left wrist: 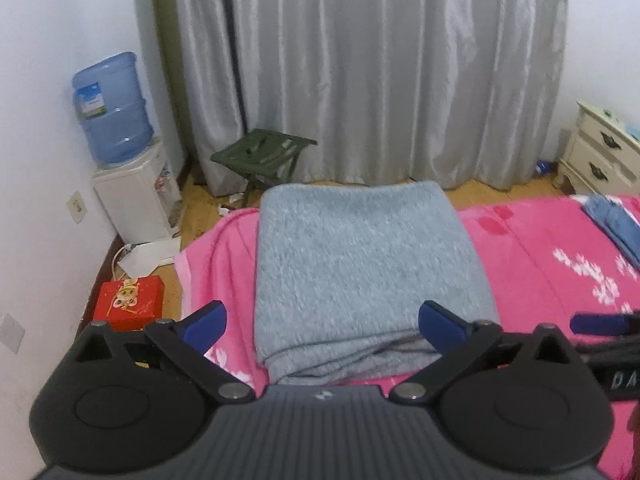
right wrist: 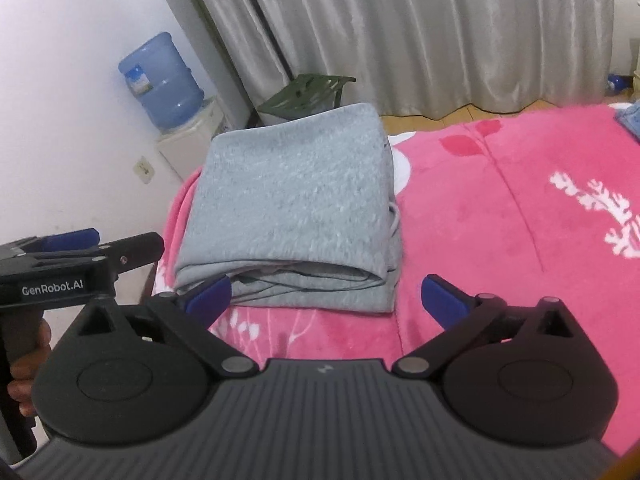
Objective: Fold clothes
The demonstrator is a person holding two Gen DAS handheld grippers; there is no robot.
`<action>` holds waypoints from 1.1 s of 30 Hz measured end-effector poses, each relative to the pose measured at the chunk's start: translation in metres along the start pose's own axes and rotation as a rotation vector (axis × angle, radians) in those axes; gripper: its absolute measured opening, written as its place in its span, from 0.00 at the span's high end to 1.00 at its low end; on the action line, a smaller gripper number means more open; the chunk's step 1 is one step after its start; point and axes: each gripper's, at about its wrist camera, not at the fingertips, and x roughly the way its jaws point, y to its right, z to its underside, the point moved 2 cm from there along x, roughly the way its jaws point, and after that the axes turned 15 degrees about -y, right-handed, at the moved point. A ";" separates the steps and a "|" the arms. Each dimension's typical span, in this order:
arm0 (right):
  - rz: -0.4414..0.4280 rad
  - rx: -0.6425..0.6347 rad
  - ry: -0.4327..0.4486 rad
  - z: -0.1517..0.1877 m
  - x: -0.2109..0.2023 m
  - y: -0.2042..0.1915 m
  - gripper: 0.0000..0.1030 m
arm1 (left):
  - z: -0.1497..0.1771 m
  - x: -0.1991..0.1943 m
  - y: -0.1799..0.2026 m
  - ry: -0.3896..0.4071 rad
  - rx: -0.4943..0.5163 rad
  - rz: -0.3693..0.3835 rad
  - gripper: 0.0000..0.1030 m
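A grey garment (left wrist: 360, 264) lies folded in a thick rectangle on the pink flowered blanket (left wrist: 540, 264), near the bed's left corner. My left gripper (left wrist: 322, 322) hovers over its near edge, open wide, with its blue pads clear of the cloth. In the right wrist view the same grey garment (right wrist: 292, 208) shows several stacked layers along its near fold. My right gripper (right wrist: 326, 294) stands open just in front of that fold, with nothing in its jaws. The left gripper (right wrist: 114, 246) shows at the left edge, held by a hand (right wrist: 24, 364).
A water dispenser (left wrist: 136, 196) with a blue bottle (left wrist: 112, 108) stands by the left wall. A red box (left wrist: 130, 302) lies on the floor. A green folding stool (left wrist: 264, 152) stands before grey curtains (left wrist: 360, 72). A cream nightstand (left wrist: 600, 152) and blue jeans (left wrist: 616, 220) are far right.
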 end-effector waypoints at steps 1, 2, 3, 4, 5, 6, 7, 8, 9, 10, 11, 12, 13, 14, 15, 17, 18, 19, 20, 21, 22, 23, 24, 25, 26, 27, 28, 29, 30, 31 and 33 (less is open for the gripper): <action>0.012 -0.002 -0.004 -0.001 -0.001 -0.002 0.01 | -0.001 -0.002 -0.001 0.012 -0.015 -0.004 0.00; 0.024 -0.007 -0.003 -0.001 -0.001 -0.003 0.01 | -0.002 -0.003 0.000 0.017 -0.011 -0.018 0.00; 0.037 -0.012 -0.002 -0.002 -0.001 -0.005 0.01 | -0.002 -0.003 0.001 0.022 -0.007 -0.034 0.00; 0.050 -0.017 -0.001 -0.002 -0.001 -0.007 0.01 | -0.003 -0.004 0.001 0.026 -0.002 -0.049 0.00; 0.066 -0.012 -0.001 -0.002 -0.001 -0.008 0.01 | -0.004 -0.004 0.002 0.031 0.002 -0.065 0.00; 0.083 -0.005 -0.001 -0.002 0.000 -0.009 0.01 | -0.005 -0.003 0.003 0.033 0.013 -0.066 0.00; 0.105 0.001 -0.007 -0.002 0.001 -0.010 0.01 | -0.005 -0.001 0.004 0.024 0.026 -0.059 0.00; 0.146 0.010 -0.007 -0.001 0.003 -0.012 0.01 | -0.006 0.002 0.006 0.013 0.039 -0.050 0.00; 0.190 0.020 -0.007 -0.001 0.005 -0.014 0.01 | -0.006 0.005 0.007 0.003 0.053 -0.042 0.00; 0.235 0.030 -0.007 -0.001 0.007 -0.015 0.01 | -0.007 0.008 0.008 -0.008 0.056 -0.043 0.00; 0.282 0.050 0.001 0.000 0.008 -0.016 0.01 | -0.007 0.011 0.009 -0.015 0.051 -0.045 0.00; 0.299 0.065 0.007 0.001 0.009 -0.016 0.01 | -0.006 0.014 0.010 -0.022 0.046 -0.046 0.00; 0.312 0.078 0.012 0.003 0.010 -0.016 0.01 | -0.006 0.017 0.010 -0.023 0.046 -0.048 0.00; 0.303 0.084 0.012 0.004 0.011 -0.016 0.01 | -0.006 0.020 0.011 -0.024 0.046 -0.049 0.00; 0.287 0.089 0.006 0.005 0.012 -0.015 0.01 | -0.006 0.022 0.011 -0.024 0.052 -0.054 0.00; 0.288 0.093 -0.005 0.006 0.013 -0.015 0.01 | -0.007 0.026 0.011 -0.023 0.064 -0.063 0.00; 0.295 0.093 -0.010 0.007 0.014 -0.015 0.01 | -0.007 0.028 0.012 -0.027 0.075 -0.068 0.00; 0.304 0.091 -0.015 0.007 0.015 -0.015 0.01 | -0.008 0.030 0.013 -0.031 0.085 -0.074 0.00; 0.311 0.089 -0.021 0.007 0.015 -0.016 0.01 | -0.009 0.030 0.014 -0.031 0.086 -0.073 0.00; 0.313 0.088 -0.030 0.008 0.017 -0.017 0.01 | -0.010 0.031 0.014 -0.031 0.086 -0.073 0.00; 0.308 0.081 -0.044 0.008 0.018 -0.020 0.01 | -0.011 0.032 0.014 -0.030 0.086 -0.072 0.00; 0.298 0.070 -0.062 0.009 0.021 -0.022 0.01 | -0.012 0.032 0.015 -0.030 0.085 -0.071 0.00; 0.291 0.058 -0.075 0.010 0.023 -0.025 0.01 | -0.013 0.033 0.015 -0.036 0.081 -0.062 0.00; 0.288 0.046 -0.083 0.011 0.024 -0.027 0.01 | -0.014 0.034 0.016 -0.042 0.078 -0.055 0.00; 0.288 0.031 -0.086 0.012 0.024 -0.030 0.01 | -0.014 0.035 0.016 -0.055 0.071 -0.046 0.00; 0.287 0.016 -0.084 0.013 0.024 -0.032 0.01 | -0.015 0.038 0.015 -0.076 0.058 -0.032 0.00; 0.285 0.006 -0.079 0.012 0.024 -0.034 0.01 | -0.016 0.040 0.015 -0.097 0.044 -0.018 0.00; 0.283 0.000 -0.073 0.012 0.024 -0.035 0.01 | -0.016 0.042 0.013 -0.114 0.029 0.000 0.00; 0.280 0.000 -0.071 0.011 0.024 -0.035 0.01 | -0.016 0.045 0.012 -0.133 0.009 0.018 0.00; 0.276 0.007 -0.077 0.011 0.025 -0.034 0.01 | -0.016 0.048 0.010 -0.147 -0.012 0.030 0.00; 0.269 0.027 -0.100 0.010 0.030 -0.031 0.01 | -0.014 0.053 0.006 -0.161 -0.050 0.045 0.00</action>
